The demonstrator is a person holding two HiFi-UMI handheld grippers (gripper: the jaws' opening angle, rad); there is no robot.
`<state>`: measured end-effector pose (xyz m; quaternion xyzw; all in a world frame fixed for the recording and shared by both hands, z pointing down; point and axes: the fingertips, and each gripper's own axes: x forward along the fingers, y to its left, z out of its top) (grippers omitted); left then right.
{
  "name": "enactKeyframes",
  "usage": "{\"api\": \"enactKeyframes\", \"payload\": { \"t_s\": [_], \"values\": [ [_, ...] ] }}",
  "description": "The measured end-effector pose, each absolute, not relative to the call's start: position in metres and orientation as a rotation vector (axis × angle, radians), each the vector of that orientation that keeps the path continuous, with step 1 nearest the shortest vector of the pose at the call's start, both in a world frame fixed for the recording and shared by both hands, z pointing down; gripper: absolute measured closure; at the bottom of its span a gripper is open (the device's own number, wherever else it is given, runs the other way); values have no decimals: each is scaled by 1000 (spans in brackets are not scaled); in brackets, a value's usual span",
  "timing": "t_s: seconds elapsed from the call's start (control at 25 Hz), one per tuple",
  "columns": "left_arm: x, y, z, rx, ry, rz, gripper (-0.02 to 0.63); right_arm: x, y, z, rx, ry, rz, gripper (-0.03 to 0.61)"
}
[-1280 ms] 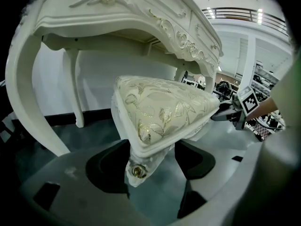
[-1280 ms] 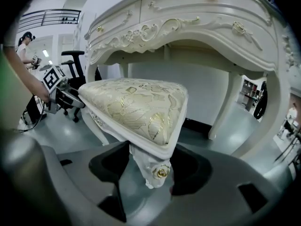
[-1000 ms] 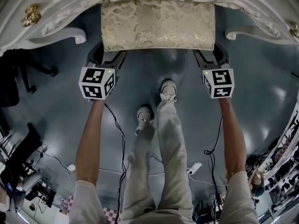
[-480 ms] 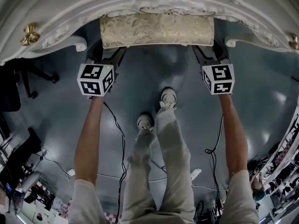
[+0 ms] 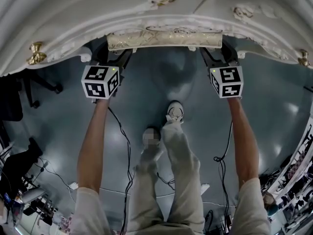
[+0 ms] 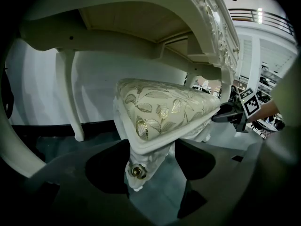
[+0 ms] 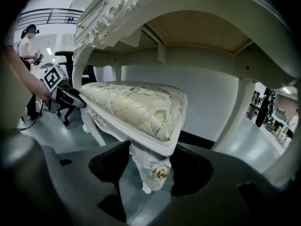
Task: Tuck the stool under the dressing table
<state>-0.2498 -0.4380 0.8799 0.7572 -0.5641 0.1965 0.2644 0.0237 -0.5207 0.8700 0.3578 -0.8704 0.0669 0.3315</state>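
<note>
Stool sits mostly hidden under dressing table in head view; only a cushion strip shows. Gripper views show more: left gripper and right gripper each clamp one corner leg.

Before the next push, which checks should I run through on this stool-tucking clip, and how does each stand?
1. The left gripper is shut on a corner leg of the white carved stool with gold leaf-pattern cushion: ok.
2. The right gripper is shut on the opposite corner leg: ok.
3. Cushion top sits below the underside of the white ornate dressing table, with a visible gap: ok.
4. Stool stands apart from the curved table leg: ok.
5. Stool fully under: not ok, a strip of cushion shows past the table edge.
6. Room behind the stool's far legs: cannot tell.
</note>
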Motion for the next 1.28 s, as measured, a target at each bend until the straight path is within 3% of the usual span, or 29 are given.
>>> {"api": "enactKeyframes", "payload": {
  "t_s": [0.76,1.08,1.28],
  "values": [
    [-255,-424,861,1991,-1541,510,325,38,-508,857,1024,-2221,270,316],
    [-249,-384,820,1975,-1535,454,331,38,-456,813,1082,-2258,369,407],
    [-242,-371,780,1989,-1546,399,392,38,-437,774,1121,-2272,388,462]
  ]
}}
